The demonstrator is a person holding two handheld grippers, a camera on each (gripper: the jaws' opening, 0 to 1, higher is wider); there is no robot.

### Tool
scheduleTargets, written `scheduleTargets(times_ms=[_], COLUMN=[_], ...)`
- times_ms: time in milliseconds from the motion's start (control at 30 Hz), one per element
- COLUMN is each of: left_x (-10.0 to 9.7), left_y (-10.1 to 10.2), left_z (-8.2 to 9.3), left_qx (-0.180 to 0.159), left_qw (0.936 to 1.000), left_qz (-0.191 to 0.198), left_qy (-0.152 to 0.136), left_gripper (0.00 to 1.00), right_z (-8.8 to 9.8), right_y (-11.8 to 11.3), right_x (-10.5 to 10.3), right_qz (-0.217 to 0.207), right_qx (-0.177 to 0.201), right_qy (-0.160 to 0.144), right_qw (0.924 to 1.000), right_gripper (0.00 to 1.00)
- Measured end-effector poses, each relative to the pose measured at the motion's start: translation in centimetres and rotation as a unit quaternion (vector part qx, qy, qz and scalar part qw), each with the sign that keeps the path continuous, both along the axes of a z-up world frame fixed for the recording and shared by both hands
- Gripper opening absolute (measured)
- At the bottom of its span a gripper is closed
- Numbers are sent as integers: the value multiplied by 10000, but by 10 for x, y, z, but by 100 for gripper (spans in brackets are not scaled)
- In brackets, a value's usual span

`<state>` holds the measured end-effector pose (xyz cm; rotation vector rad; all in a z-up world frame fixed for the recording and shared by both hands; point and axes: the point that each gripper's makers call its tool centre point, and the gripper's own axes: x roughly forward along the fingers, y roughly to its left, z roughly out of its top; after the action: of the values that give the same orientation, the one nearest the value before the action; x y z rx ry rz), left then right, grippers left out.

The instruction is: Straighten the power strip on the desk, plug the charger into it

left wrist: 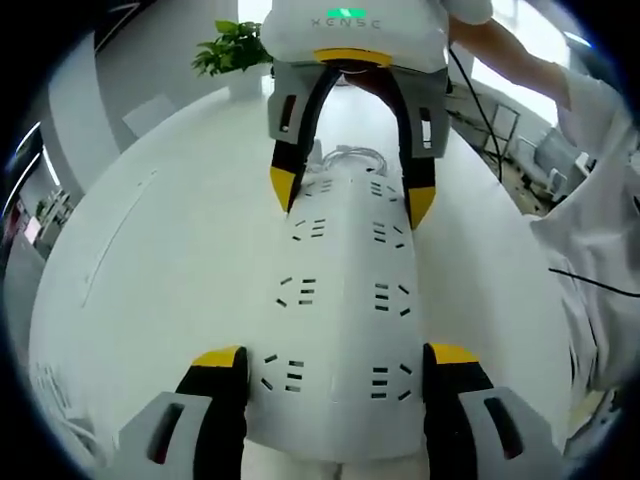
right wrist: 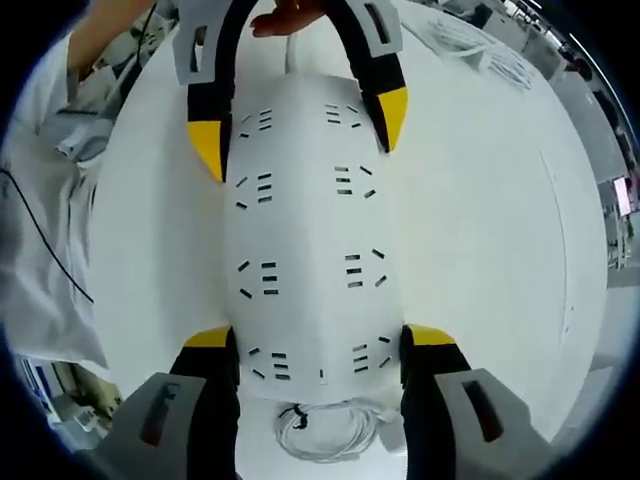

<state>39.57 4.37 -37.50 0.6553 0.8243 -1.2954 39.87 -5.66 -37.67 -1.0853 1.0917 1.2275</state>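
A long white power strip (left wrist: 340, 290) (right wrist: 310, 240) with two rows of sockets lies on the white desk (left wrist: 150, 260). My left gripper (left wrist: 335, 357) straddles one end, its yellow-tipped jaws pressed against both long sides. From the opposite end my right gripper (right wrist: 320, 338) clamps the strip the same way. Each gripper faces the other: the right gripper (left wrist: 352, 195) at the top of the left gripper view, the left gripper (right wrist: 300, 125) at the top of the right gripper view. A coiled white cable (right wrist: 325, 430) (left wrist: 350, 158) lies at the strip's end under the right gripper.
A potted green plant (left wrist: 235, 45) stands at the desk's far edge. A person's white sleeve (left wrist: 600, 200) and a thin black cable (left wrist: 480, 120) are beside the desk. Small white items (right wrist: 490, 55) lie further off on the desk (right wrist: 480, 220).
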Motion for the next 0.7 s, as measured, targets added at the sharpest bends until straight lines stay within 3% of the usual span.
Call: scheduleTargets(times_ms=[300,500,567,633,667,700], left_x=[0,0,0,0,0,0], left_y=[-2,-2,-3,-3,-3,-3], left_z=[0,-1,-1,-1,-1,-1], left_qx=[-21,-36,-34,-23,-25,-34], left_qw=[10000,9999,9999,9999,9999,9999], left_qz=[-82,-94,-107,-117,-119,-118], left_qy=[-6,-12,-13,-13,-15,-15], left_gripper=[72,72,72,72,72,72], right_z=[0,6,18,26,31,43], right_y=[-1,3,6,3,2,2], right_x=[-2,2,11,17,20,25], right_qz=[-127,-82,-367,-650,-941,-1240], right_qx=[37,741,1289,1586,1860,2344], right_qy=[-7,-198,-392,-526,-628,-839], right_qw=[9999,9970,9902,9838,9760,9605], right_gripper=[64,65,70,75,75,70])
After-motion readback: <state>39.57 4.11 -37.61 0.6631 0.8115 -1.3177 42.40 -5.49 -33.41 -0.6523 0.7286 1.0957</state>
